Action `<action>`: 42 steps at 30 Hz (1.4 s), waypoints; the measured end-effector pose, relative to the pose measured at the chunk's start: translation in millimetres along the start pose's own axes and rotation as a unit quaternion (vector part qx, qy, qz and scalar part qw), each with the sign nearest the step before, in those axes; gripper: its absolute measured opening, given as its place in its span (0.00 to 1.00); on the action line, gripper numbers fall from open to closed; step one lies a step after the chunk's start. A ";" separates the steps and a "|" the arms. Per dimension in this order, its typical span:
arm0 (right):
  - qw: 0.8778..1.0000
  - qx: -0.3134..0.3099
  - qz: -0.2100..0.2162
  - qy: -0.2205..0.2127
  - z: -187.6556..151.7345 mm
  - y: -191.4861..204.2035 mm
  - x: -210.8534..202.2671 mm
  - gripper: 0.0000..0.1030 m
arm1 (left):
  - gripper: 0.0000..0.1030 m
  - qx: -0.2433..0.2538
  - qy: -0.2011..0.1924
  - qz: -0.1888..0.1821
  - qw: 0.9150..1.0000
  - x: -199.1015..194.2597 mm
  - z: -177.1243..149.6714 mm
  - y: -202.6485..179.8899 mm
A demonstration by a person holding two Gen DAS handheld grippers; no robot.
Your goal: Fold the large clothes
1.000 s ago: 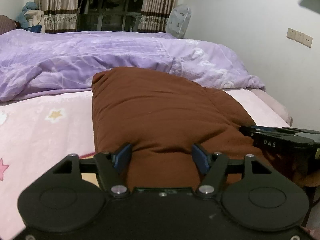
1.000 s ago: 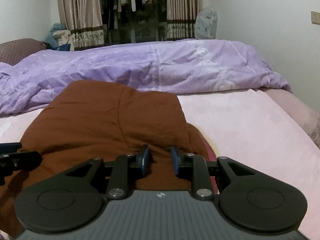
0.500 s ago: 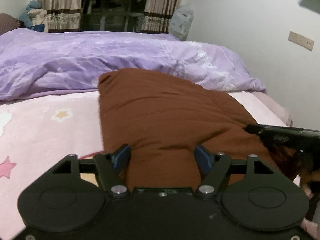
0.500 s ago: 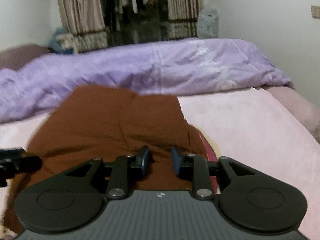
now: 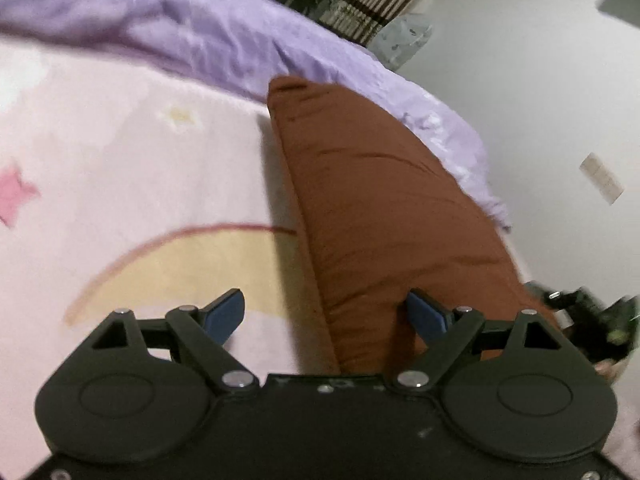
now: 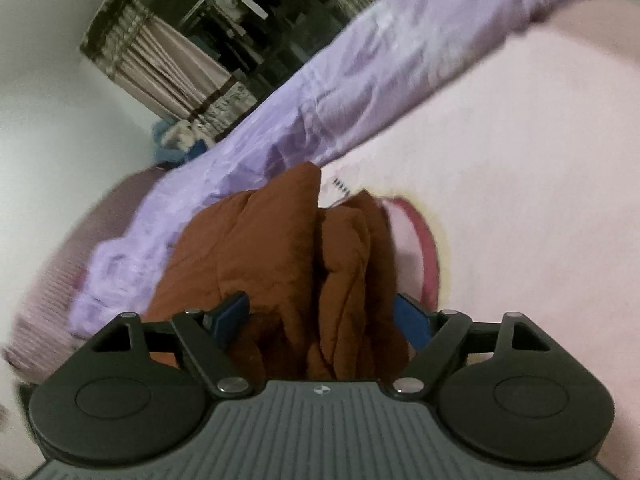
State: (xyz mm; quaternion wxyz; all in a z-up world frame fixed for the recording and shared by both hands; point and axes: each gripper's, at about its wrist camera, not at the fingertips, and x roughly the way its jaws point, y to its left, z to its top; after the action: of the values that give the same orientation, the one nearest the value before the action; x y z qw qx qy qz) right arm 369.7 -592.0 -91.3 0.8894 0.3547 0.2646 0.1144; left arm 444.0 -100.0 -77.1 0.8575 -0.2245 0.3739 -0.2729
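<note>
A folded brown padded garment [image 5: 380,200] lies on the pink bed sheet [image 5: 120,168]. My left gripper [image 5: 334,314] is open, its jaws wide, over the garment's near left edge; one blue pad is over the sheet, the other over the brown cloth. My right gripper [image 6: 320,318] is open, its jaws wide around the garment's bunched folded end [image 6: 288,256], where a white label [image 6: 338,190] shows. The right gripper also shows blurred at the left wrist view's right edge [image 5: 588,320].
A rumpled purple duvet [image 5: 180,28] lies across the bed beyond the garment, also in the right wrist view [image 6: 340,92]. A white wall with a socket plate [image 5: 602,178] is to the right. Curtains and a wardrobe [image 6: 192,60] stand at the back.
Both grippers have tilted and shifted apart along the garment. The right jaws, nearly shut on the brown cloth before, now stand wide open. The left gripper moved left to the garment's edge.
</note>
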 end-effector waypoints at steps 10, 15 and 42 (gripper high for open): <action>0.996 0.051 0.056 0.042 7.3 -25.8 40.8 0.98 | 0.95 -0.094 0.030 -0.103 0.990 46.3 9.3 21.7; 0.997 0.030 0.057 0.048 9.6 -19.1 49.6 1.00 | 0.97 -0.096 0.044 -0.129 0.986 67.6 17.9 14.2; 0.991 0.027 0.128 0.032 -2.6 65.8 36.1 0.49 | 0.77 -0.018 0.002 -0.113 0.993 6.0 56.4 -24.6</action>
State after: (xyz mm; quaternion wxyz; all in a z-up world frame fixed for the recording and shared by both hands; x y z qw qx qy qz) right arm 397.3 -528.8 -61.4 0.8487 0.4054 0.2482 0.2317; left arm 483.1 -112.0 -30.9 0.8162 -0.2804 0.3525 -0.3618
